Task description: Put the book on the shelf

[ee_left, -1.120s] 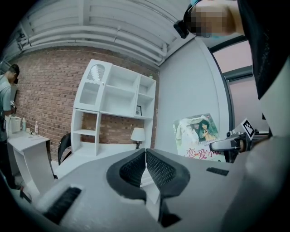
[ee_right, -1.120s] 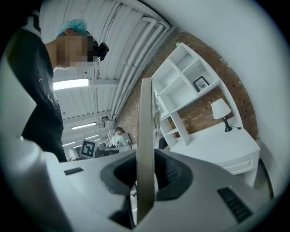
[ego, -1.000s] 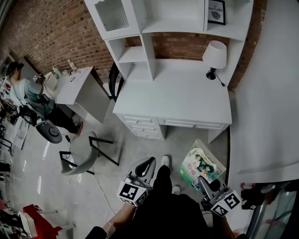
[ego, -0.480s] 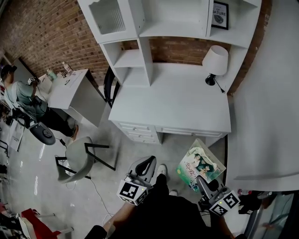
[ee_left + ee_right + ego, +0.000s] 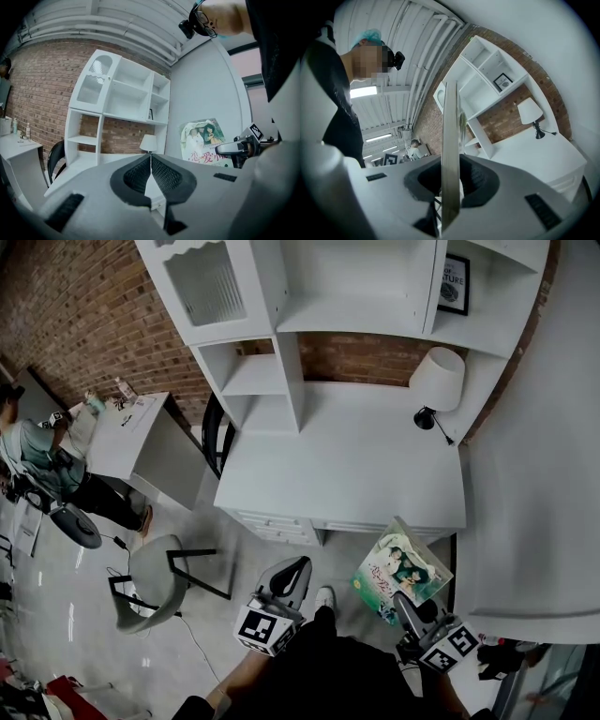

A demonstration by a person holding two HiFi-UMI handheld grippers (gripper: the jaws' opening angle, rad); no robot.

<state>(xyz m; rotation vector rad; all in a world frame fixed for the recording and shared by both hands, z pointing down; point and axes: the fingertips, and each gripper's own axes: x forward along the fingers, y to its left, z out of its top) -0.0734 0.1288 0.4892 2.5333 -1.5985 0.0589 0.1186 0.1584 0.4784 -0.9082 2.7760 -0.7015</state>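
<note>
Head view looks steeply down on a white surface (image 5: 347, 465) with a white shelf unit (image 5: 309, 306) rising from its 12 o'clock side against a brick wall (image 5: 84, 315). A white-shaded lamp (image 5: 438, 381) stands toward 2 o'clock on the surface, and a framed picture (image 5: 456, 282) sits in a shelf compartment above it. The book (image 5: 405, 566) is at about 5 o'clock in this view, near the surface's front right corner and not on the shelf, with its illustrated cover turned up to the camera. The right claw (image 5: 405, 601) holds it by its lower edge. The left claw (image 5: 292, 570) hangs at 6 o'clock above the floor, just beside a white shoe (image 5: 324, 595). Only this view shows the grey chair (image 5: 155, 568) at 8 o'clock and a second person (image 5: 37, 456) at 9 o'clock next to a small white side table (image 5: 141, 432). The right gripper view adds the grip itself: the book appears edge-on as a thin upright strip, clamped between the two dark pads. The left gripper view shows its own jaws pressed together with nothing between them. At 3 o'clock in that view it shows the book's cover face-on, upright, with two figures and pink characters.
</note>
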